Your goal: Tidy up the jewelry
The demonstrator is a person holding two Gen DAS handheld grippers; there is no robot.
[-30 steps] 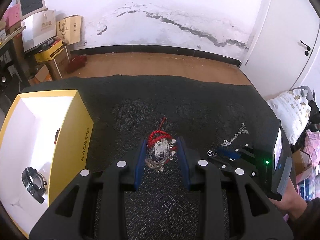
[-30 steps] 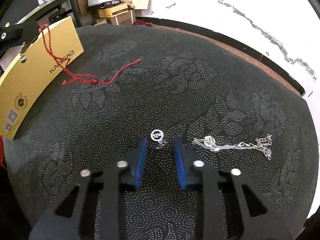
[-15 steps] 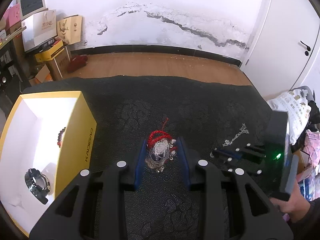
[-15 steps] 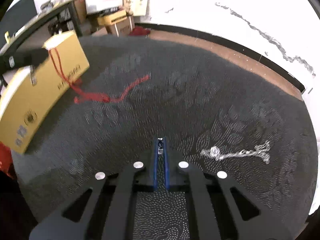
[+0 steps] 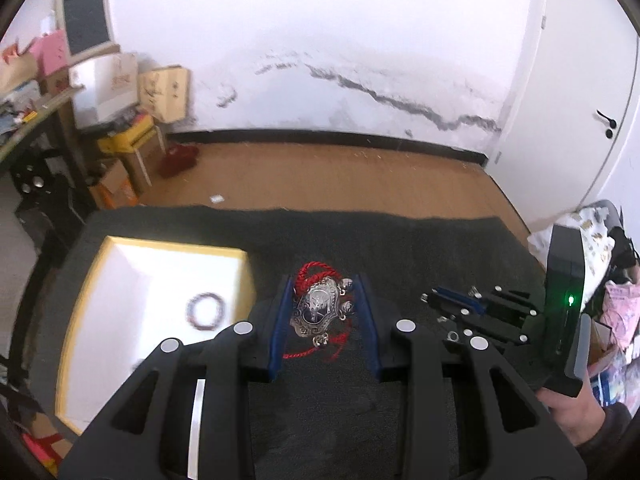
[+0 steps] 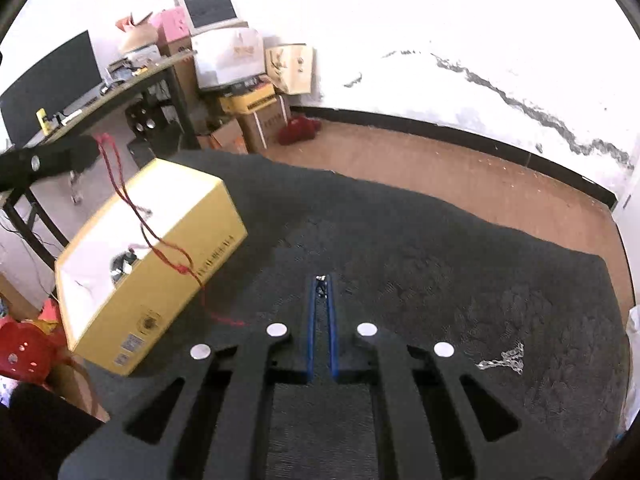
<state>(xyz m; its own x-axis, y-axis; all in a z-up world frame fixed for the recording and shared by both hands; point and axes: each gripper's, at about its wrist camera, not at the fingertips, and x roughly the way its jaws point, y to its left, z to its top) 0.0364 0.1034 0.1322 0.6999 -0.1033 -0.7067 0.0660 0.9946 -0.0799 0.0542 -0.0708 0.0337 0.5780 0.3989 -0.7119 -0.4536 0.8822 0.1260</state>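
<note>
1. Progress: partly done. Yellow box (image 5: 160, 312) at worktop's left edge already holds a bead bracelet (image 5: 205, 311) and a dark ring-shaped item (image 6: 122, 264).
2. Left to do: silver chain (image 6: 502, 360) lies loose near worktop's right edge; two pcs in hand not yet boxed.
3. Left tool (image 5: 322, 316): fingers part-closed, clamped on silver pendant (image 5: 318, 312) w/ red cord (image 6: 160, 240), lifted just right of box.
4. Right tool (image 6: 321, 312): fingers nearly together, pinching a small charm (image 6: 320, 285) above worktop centre.
</note>
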